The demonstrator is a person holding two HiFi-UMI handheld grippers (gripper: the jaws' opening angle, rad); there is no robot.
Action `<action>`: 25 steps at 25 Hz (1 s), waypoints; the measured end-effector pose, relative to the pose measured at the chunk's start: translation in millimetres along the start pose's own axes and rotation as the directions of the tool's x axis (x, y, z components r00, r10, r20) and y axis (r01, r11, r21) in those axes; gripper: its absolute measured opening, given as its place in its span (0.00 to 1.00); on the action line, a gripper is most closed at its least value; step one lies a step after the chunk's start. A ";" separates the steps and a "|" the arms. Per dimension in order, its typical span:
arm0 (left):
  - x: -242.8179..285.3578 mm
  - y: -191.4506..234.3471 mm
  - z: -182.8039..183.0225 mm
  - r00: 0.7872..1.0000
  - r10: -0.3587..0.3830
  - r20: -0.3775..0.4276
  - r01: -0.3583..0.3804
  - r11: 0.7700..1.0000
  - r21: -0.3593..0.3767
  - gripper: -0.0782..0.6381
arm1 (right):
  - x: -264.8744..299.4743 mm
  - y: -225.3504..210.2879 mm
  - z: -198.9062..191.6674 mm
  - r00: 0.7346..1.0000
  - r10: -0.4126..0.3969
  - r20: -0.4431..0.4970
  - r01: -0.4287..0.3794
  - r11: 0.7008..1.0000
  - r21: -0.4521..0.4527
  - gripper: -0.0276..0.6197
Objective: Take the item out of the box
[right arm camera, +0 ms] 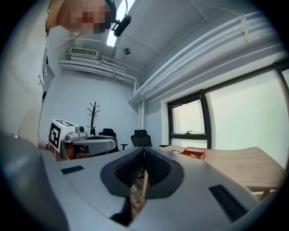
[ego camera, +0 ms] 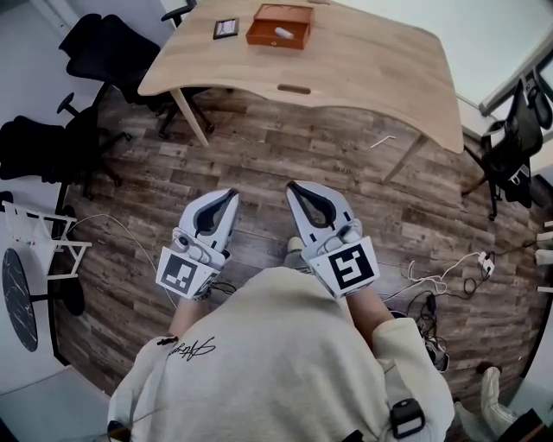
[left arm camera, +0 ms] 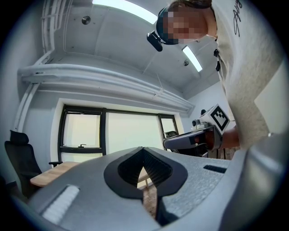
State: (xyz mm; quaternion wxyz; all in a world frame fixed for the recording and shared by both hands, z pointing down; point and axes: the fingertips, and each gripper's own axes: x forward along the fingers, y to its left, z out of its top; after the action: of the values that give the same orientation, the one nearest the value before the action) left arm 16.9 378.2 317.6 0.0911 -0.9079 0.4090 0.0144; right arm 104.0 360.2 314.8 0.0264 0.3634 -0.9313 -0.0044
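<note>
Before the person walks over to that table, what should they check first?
1. Is the orange box in sight and open on top, on the table? Ok.
2. Is the white item lying inside it? Ok.
3. Is the left gripper empty? Ok, jaws together on nothing.
4. Is the right gripper empty? Ok, jaws together too.
5. Is the box within reach? Not ok: both grippers are held near the body, well short of the table.
6. Is the walkway free? Probably ok: the cables lie off to the right.
</note>
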 end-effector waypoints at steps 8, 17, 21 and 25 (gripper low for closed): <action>37.9 27.2 -3.5 1.000 0.023 -0.002 -0.023 1.000 0.000 0.11 | 31.8 -37.8 4.1 1.000 0.027 -0.001 -0.027 1.000 0.003 0.06; 84.7 48.1 -10.4 0.999 0.053 0.001 -0.053 0.999 -0.003 0.11 | 54.9 -86.9 3.4 0.999 0.051 -0.002 -0.051 0.999 0.006 0.06; 96.9 49.6 -15.6 0.998 0.063 -0.001 -0.063 0.998 -0.003 0.11 | 59.8 -99.8 0.0 0.998 0.065 -0.003 -0.065 0.998 0.003 0.06; 105.2 50.0 -18.1 0.998 0.060 -0.004 -0.060 0.998 -0.003 0.11 | 63.8 -108.2 -2.5 0.998 0.068 -0.001 -0.068 0.998 0.006 0.06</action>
State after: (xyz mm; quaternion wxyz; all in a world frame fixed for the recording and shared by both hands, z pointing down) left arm 48.7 264.7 317.2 0.0883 -0.8954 0.4362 0.0162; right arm 130.5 237.4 317.3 0.0262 0.3313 -0.9431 -0.0007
